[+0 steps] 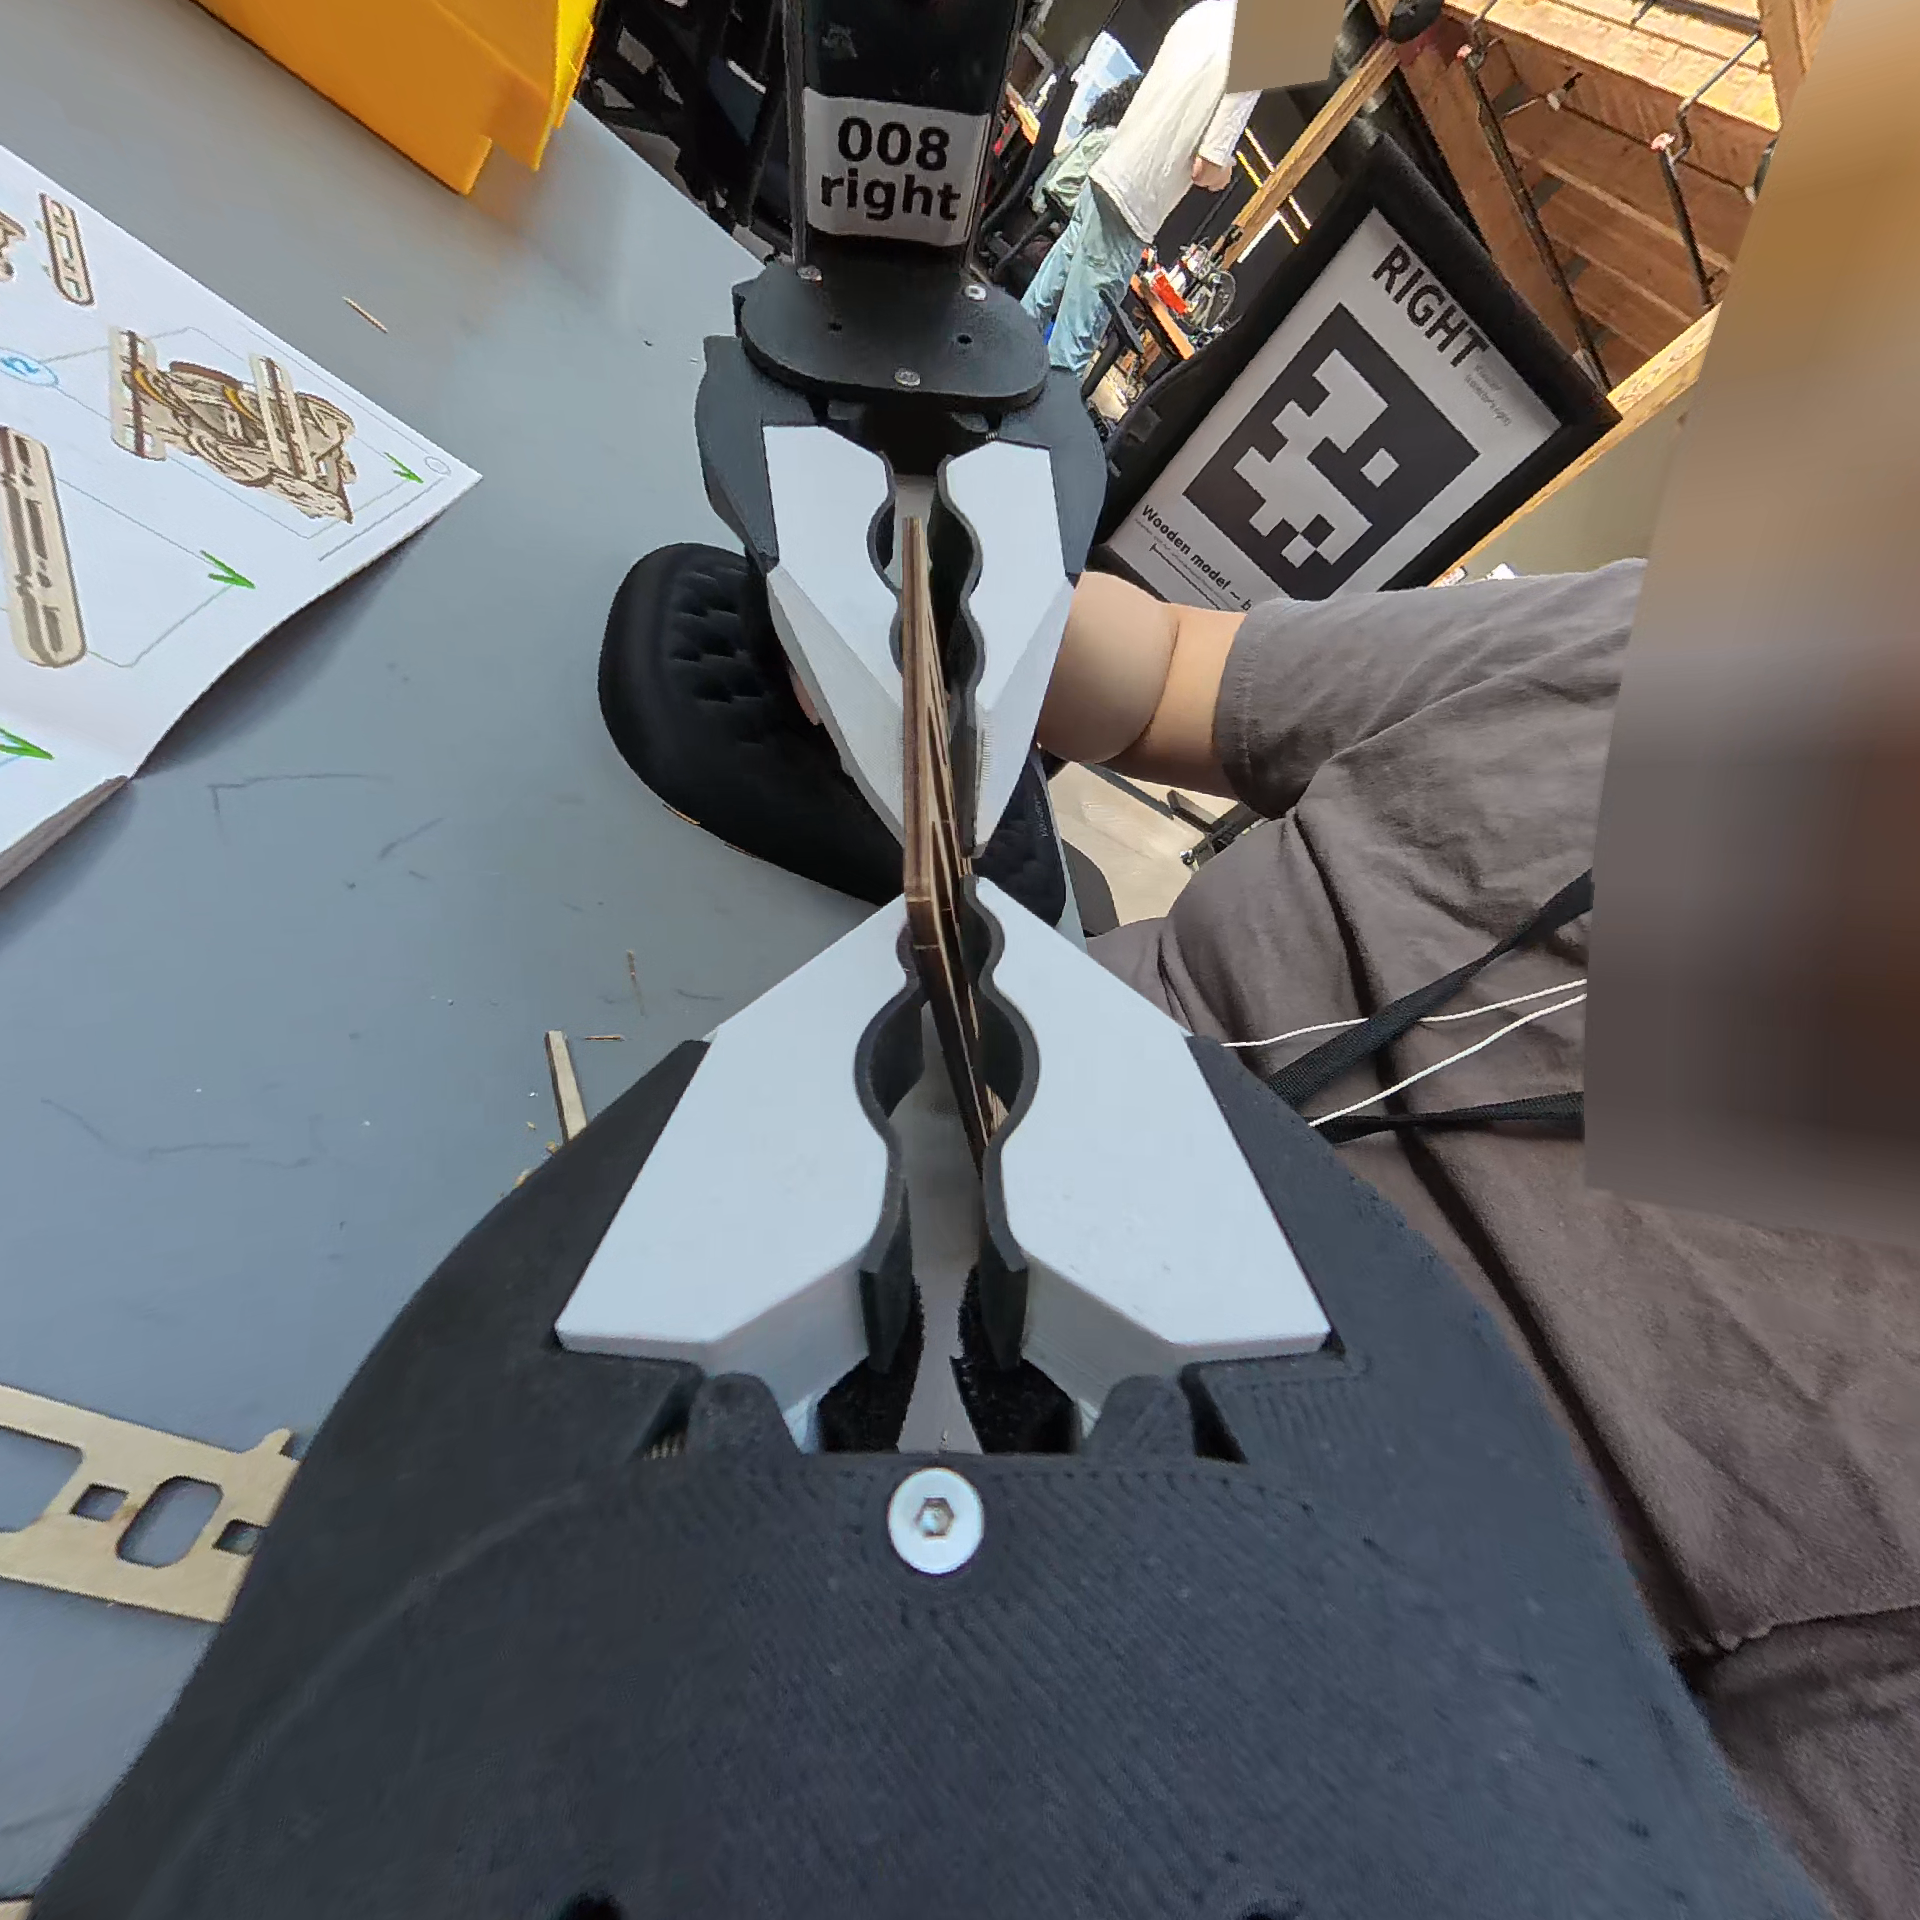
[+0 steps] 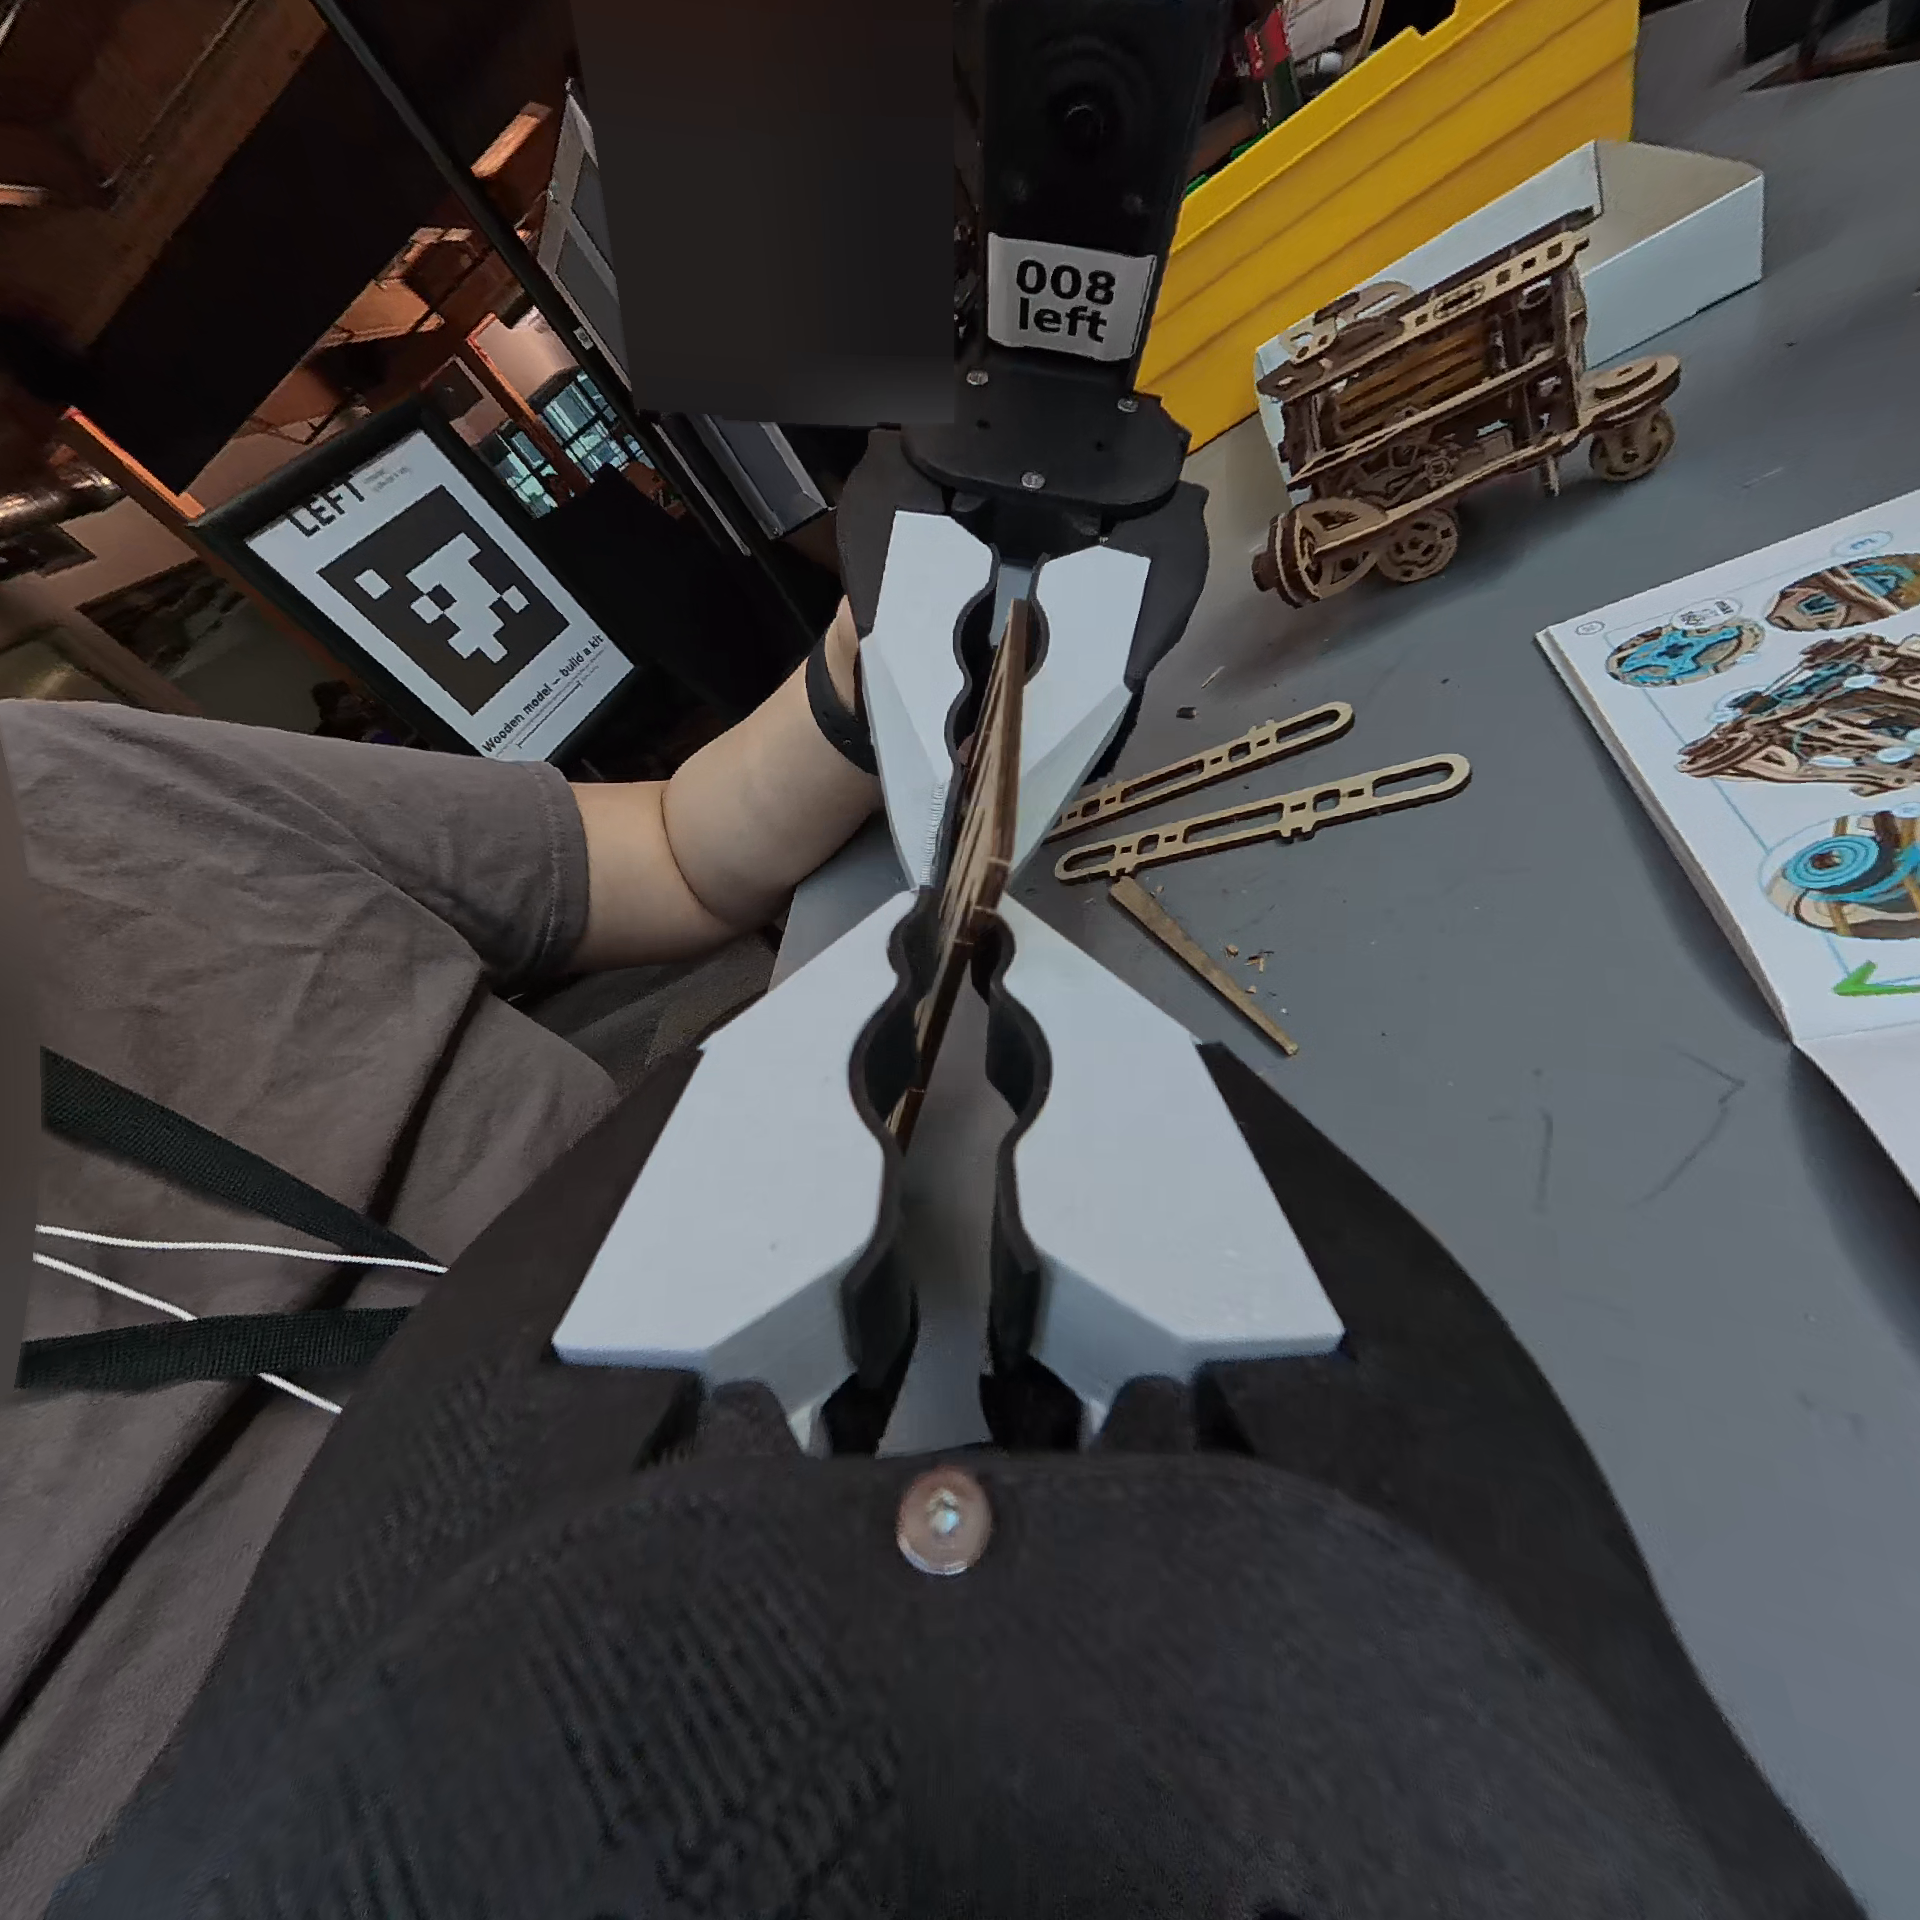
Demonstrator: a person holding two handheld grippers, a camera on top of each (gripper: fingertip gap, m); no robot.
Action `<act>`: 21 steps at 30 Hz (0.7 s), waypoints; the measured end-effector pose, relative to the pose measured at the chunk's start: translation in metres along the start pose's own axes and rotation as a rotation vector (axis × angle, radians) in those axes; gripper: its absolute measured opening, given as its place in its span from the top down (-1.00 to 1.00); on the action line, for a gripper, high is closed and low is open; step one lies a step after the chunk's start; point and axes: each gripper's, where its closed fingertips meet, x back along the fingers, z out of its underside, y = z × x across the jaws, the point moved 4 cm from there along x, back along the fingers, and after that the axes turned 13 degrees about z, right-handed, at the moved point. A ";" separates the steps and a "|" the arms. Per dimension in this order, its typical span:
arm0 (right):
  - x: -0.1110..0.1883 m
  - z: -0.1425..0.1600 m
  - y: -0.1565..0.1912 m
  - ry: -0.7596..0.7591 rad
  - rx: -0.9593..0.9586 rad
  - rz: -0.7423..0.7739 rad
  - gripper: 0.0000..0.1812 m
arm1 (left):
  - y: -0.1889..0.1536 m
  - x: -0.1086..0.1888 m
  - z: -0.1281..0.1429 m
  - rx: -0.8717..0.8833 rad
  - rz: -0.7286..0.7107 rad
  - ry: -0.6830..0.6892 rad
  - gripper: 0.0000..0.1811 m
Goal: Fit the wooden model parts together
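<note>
Wooden model parts [image 1: 940, 831], thin flat pieces seen edge-on, are held in the air above the near edge of the grey bench [image 1: 416, 935], pinched from both ends: the left claw [image 1: 940, 925] is clenched on the near end and the right claw [image 1: 940, 821] on the far end, tips almost meeting. From the right wrist view the right claw [image 2: 951, 935] and left claw [image 2: 961, 852] grip the same pieces [image 2: 971, 821]. Beyond lie two slotted wooden strips [image 2: 1262, 816], a thin wooden stick [image 2: 1200, 961], an assembled wooden vehicle [image 2: 1455, 416], an open instruction booklet [image 2: 1714, 790] and a yellow bin [image 2: 1382, 187].
</note>
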 end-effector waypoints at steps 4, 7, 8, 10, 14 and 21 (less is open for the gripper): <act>0.000 0.002 -0.005 0.023 -0.043 0.025 0.97 | 0.004 0.000 0.001 0.021 -0.010 -0.009 1.00; -0.002 0.006 -0.007 0.072 -0.098 0.017 0.97 | 0.006 0.000 0.001 0.019 -0.023 -0.011 1.00; -0.002 0.006 -0.006 0.072 -0.109 0.003 0.98 | 0.005 0.000 0.001 0.020 -0.015 -0.014 1.00; -0.001 0.006 -0.007 0.081 -0.138 -0.014 0.99 | 0.006 -0.001 0.001 0.020 -0.014 -0.018 1.00; -0.001 0.007 -0.009 0.088 -0.169 -0.024 0.99 | 0.009 -0.002 0.000 0.045 0.001 -0.039 1.00; -0.002 0.008 -0.012 0.091 -0.187 -0.025 1.00 | 0.012 -0.002 0.002 0.059 0.009 -0.054 1.00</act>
